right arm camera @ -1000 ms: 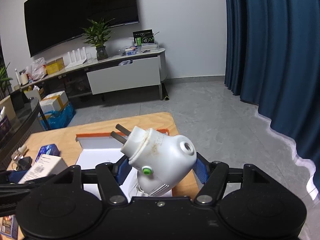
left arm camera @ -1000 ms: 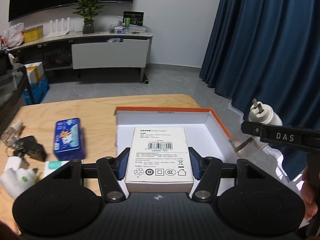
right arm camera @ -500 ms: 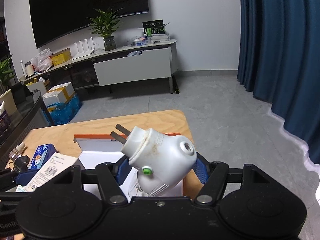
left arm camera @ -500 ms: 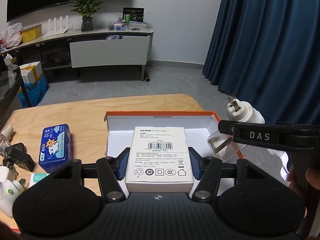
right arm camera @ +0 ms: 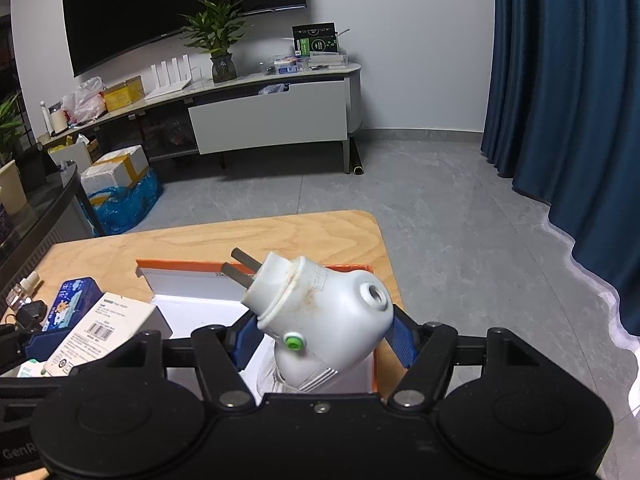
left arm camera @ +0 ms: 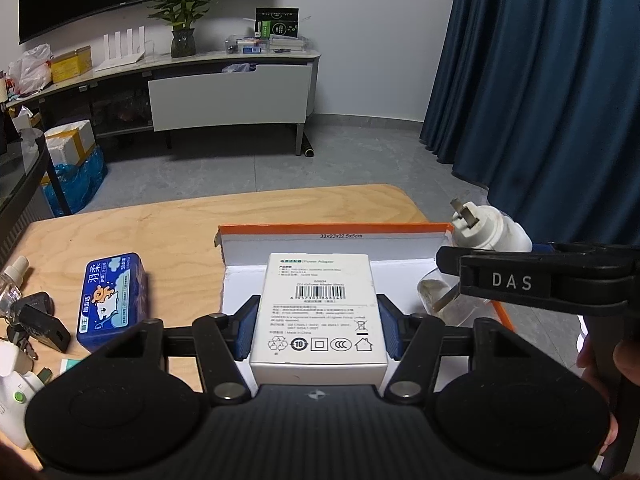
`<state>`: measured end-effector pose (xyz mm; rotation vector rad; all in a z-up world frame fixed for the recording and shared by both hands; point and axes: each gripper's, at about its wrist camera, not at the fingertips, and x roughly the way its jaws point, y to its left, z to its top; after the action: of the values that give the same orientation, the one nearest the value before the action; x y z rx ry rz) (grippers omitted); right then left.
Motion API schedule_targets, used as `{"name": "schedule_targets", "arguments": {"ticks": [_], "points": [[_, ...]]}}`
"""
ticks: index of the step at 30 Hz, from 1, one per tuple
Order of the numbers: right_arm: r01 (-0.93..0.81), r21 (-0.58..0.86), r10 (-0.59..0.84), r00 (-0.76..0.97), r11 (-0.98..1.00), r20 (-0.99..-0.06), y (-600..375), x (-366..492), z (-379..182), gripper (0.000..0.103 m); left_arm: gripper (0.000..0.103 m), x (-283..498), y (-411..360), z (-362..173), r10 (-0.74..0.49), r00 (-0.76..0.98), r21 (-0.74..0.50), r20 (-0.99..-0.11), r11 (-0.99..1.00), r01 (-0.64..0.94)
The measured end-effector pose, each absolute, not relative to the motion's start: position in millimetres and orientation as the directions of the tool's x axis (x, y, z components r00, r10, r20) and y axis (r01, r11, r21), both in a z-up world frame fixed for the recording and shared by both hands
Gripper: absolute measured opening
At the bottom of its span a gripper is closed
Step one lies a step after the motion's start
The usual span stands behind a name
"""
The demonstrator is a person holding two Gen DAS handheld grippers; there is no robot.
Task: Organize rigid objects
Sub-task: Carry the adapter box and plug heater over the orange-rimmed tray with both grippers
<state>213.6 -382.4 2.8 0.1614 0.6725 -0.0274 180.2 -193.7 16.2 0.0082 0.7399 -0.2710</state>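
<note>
Left gripper [left arm camera: 318,330] clamped on a white adapter box [left arm camera: 319,312], blue pads flat against its two long sides; jaws set fairly narrow. Box label faces up: barcode, small print, recycling marks along the near end. It hangs over the open white tray with the orange rim [left arm camera: 332,229] on the wooden table [left arm camera: 160,224]. Right gripper [right arm camera: 322,338] spread wider, pads pressed on a white plug-in device [right arm camera: 320,316]: rounded body, two flat prongs pointing up and to the left, green button low on the front, round hole on its right shoulder, brownish stain on the shell. Device held above the tray's right end. Both grippers tilt downward toward the table, side by side, right one just beside the left. Fingers of a hand [left arm camera: 624,364] show behind the right gripper's handle. Left of the tray on the table: blue tin [left arm camera: 112,300], car keys [left arm camera: 34,320].
</note>
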Motion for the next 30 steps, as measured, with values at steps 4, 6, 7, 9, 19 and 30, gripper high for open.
{"name": "schedule_targets", "arguments": {"ticks": [4, 6, 7, 9, 19, 30], "points": [[0.075, 0.124, 0.019, 0.783, 0.989, -0.622, -379.9, 216.8, 2.4, 0.079, 0.060, 183.5, -195.4, 14.5, -0.239, 0.701, -0.088, -0.672, 0.966, 0.245], [0.073, 0.123, 0.020, 0.781, 0.990, -0.624, -381.1, 218.3, 1.2, 0.079, 0.060, 184.9, -195.5, 14.3, -0.240, 0.700, -0.090, -0.673, 0.966, 0.244], [0.071, 0.123, 0.022, 0.780, 0.990, -0.625, -380.5, 219.2, 0.7, 0.079, 0.060, 185.5, -195.2, 14.5, -0.239, 0.700, -0.090, -0.673, 0.966, 0.243], [0.072, 0.116, 0.016, 0.780, 0.991, -0.626, -380.6, 220.6, -0.1, 0.079, 0.060, 187.3, -194.6, 14.4, -0.242, 0.698, -0.096, -0.674, 0.966, 0.242], [0.070, 0.120, 0.021, 0.778, 0.990, -0.627, -380.7, 220.5, -2.2, 0.079, 0.060, 193.0, -193.2, 15.5, -0.236, 0.707, -0.098, -0.667, 0.968, 0.230], [0.045, 0.114, 0.038, 0.773, 0.992, -0.633, -376.0, 225.8, -0.6, 0.079, 0.060, 208.7, -186.7, 10.8, -0.216, 0.702, -0.116, -0.678, 0.975, 0.189]]}}
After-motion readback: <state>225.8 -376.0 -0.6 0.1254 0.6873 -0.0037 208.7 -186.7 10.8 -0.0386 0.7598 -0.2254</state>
